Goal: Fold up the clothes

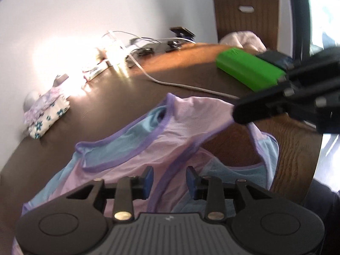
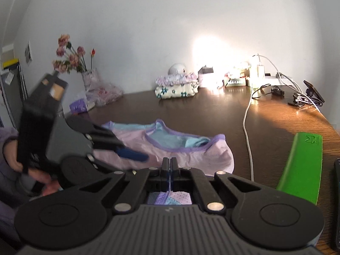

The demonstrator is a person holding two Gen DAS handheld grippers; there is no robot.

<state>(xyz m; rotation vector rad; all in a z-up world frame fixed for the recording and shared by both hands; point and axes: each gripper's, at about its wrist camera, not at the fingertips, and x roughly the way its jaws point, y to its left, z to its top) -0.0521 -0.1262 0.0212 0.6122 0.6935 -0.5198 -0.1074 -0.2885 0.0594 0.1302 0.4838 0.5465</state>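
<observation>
A pink and light-blue mesh top (image 1: pixel 191 114) with purple trim lies crumpled on the dark wooden table (image 1: pixel 110 97). My right gripper (image 1: pixel 240 112) comes in from the right and is shut on one edge of the top, lifting it a little. In the right wrist view its jaws (image 2: pixel 170 165) are pressed together, with the top's fabric (image 2: pixel 191 155) pinched beneath them. My left gripper (image 1: pixel 170 179) hovers over the near part of the top, its blue pads (image 1: pixel 148 178) apart and not pressing on the cloth. The left gripper (image 2: pixel 131 154) shows in the right wrist view too, held by a hand.
A green block (image 1: pixel 248 70) lies at the right, also seen as the green block (image 2: pixel 301 165). A white cable (image 2: pixel 247 127) runs across the table. Folded floral clothes (image 2: pixel 176 87) sit by the wall, flowers in a vase (image 2: pixel 91 80) to the left, and a chair back (image 1: pixel 246 14) behind the table.
</observation>
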